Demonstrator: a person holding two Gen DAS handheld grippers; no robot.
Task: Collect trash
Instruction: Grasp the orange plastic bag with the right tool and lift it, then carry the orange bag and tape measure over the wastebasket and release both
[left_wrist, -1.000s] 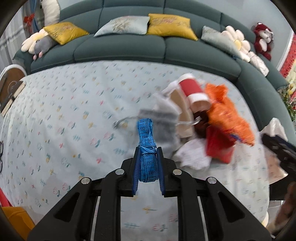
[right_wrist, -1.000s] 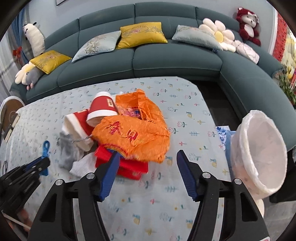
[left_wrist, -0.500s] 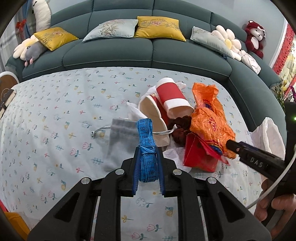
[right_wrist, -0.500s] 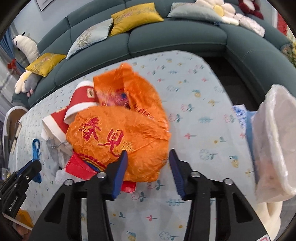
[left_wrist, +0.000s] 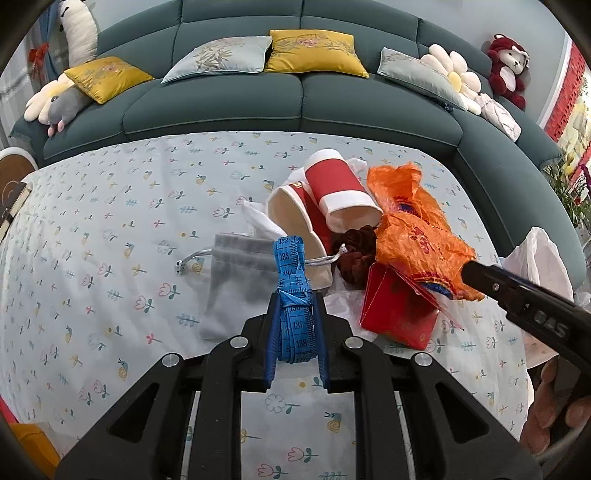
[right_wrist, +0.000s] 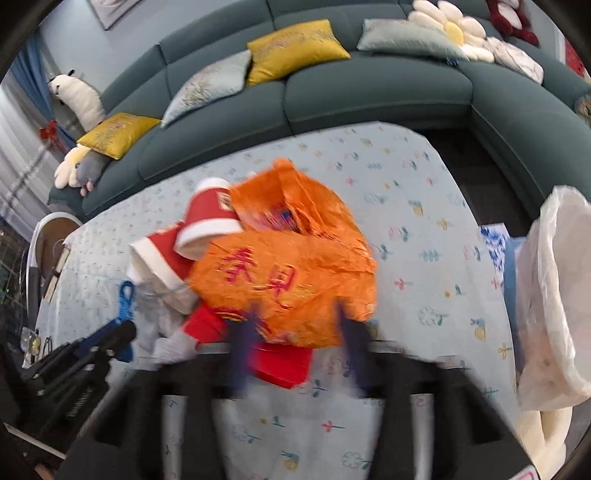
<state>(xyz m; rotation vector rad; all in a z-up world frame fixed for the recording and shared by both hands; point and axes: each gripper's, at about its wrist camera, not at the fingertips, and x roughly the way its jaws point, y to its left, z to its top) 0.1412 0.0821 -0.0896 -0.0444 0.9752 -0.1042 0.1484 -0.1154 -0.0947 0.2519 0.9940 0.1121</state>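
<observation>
A trash pile lies on the flowered tablecloth (left_wrist: 110, 236): an orange plastic bag (left_wrist: 417, 236) (right_wrist: 291, 280), two red paper cups (left_wrist: 340, 188) (right_wrist: 210, 218), a red packet (left_wrist: 395, 314), a grey drawstring pouch (left_wrist: 240, 284) and white tissue. My left gripper (left_wrist: 295, 325) is shut on a folded blue measuring tape (left_wrist: 291, 295), held above the table's near side. My right gripper (right_wrist: 295, 325) is blurred; its fingers (right_wrist: 243, 332) straddle the near edge of the orange bag, still apart. It shows in the left wrist view (left_wrist: 517, 295).
A bin lined with a white bag (right_wrist: 554, 295) stands off the table's right edge. A teal sofa (left_wrist: 295, 99) with cushions and plush toys curves behind the table. A round tray with a book (left_wrist: 11, 184) sits at far left.
My right gripper has moved forward and down onto the orange bag, its fingers narrowing around it. My left gripper keeps the tape and has drifted slightly.
</observation>
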